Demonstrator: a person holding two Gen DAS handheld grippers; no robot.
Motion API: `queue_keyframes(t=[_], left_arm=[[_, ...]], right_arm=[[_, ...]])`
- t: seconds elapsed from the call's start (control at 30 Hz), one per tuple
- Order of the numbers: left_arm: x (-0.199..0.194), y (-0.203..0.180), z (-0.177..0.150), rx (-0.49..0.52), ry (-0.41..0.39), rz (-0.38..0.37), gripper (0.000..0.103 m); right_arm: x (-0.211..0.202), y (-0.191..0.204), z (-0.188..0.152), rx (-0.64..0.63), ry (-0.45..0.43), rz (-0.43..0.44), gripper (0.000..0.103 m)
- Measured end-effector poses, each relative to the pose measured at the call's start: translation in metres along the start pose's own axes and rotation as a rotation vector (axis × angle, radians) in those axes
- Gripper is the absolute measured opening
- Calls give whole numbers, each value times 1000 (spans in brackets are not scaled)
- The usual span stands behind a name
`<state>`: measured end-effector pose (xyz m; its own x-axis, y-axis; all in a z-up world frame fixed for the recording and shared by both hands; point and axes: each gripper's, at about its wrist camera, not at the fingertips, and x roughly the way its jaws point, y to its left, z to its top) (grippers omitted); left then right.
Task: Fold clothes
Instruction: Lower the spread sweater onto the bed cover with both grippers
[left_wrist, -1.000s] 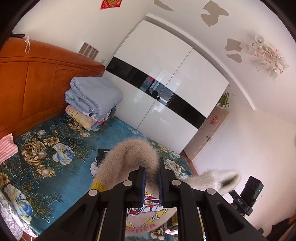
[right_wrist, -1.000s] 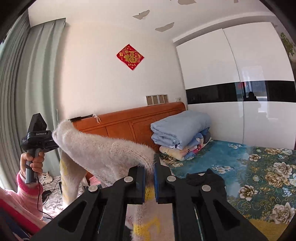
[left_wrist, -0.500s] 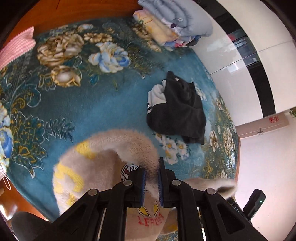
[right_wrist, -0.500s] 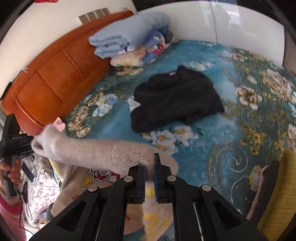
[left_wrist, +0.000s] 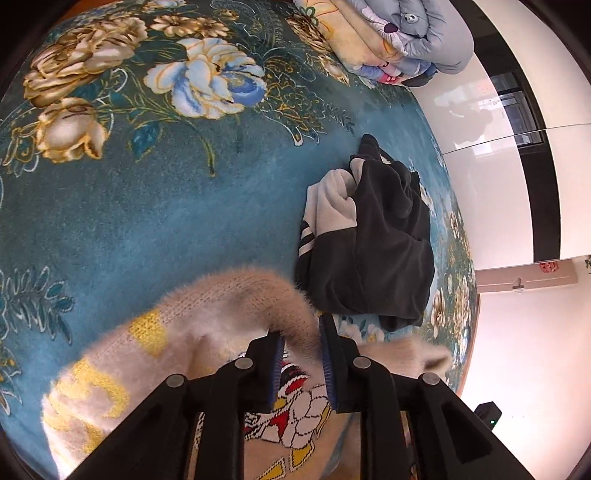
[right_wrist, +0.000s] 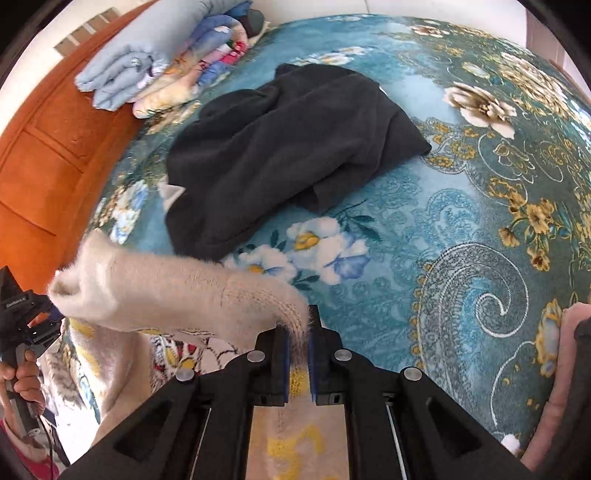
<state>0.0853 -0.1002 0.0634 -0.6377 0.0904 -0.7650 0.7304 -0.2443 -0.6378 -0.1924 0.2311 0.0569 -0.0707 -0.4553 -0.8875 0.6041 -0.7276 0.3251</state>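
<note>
The bed (right_wrist: 461, 229) (teal, floral cover) bears a dark garment (right_wrist: 280, 147) mid-surface and folded quilts (right_wrist: 162, 74) by the headboard (right_wrist: 48, 147).

The left gripper (left_wrist: 301, 336) is matte black plastic: two angular arms, each with round silver screw heads, ending in flat fingers lined with blue ribbed pads (left_wrist: 277, 363). The right gripper (right_wrist: 297, 330) is built the same way, black with silver screws and blue pads (right_wrist: 285, 363). In the right wrist view the left hand (right_wrist: 23, 378) shows bare skin, with a pink sleeve (right_wrist: 27, 461) below it, around a black handle (right_wrist: 16, 334) with small white lettering and a thin black cable (right_wrist: 51, 445) hanging down.
</note>
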Motion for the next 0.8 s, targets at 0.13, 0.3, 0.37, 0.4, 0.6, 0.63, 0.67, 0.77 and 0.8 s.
queue_keyframes(t=[0.13,0.3,0.37,0.4,0.6,0.63,0.67,0.77,0.8], left_arm=[[6,0,5,9,15,-64,42],[3,-5,7,28,26,-125,67],[-3,-5,7,35,13,-121,69],[-7,-3,7,30,9,-129,69],[-47,19,-6,67,-43,-89,71],[-53,27,-9,69,-50,-69,71],[-58,36,-13,69,-53,-55,72],[-68,68,-24,54,-52,3,72],[-70,79,-30,50,-52,33,72]], right_arm=[[24,-2,15,14,-1,-36,8],[53,-1,29,20,26,-102,13],[62,0,32,27,36,-123,18],[64,1,32,26,36,-130,24],[34,5,21,14,-55,-90,56],[24,4,17,11,-74,-75,57],[14,3,12,10,-93,-63,59],[-14,-7,-10,19,-133,-50,62],[-22,-10,-19,24,-143,-50,63]])
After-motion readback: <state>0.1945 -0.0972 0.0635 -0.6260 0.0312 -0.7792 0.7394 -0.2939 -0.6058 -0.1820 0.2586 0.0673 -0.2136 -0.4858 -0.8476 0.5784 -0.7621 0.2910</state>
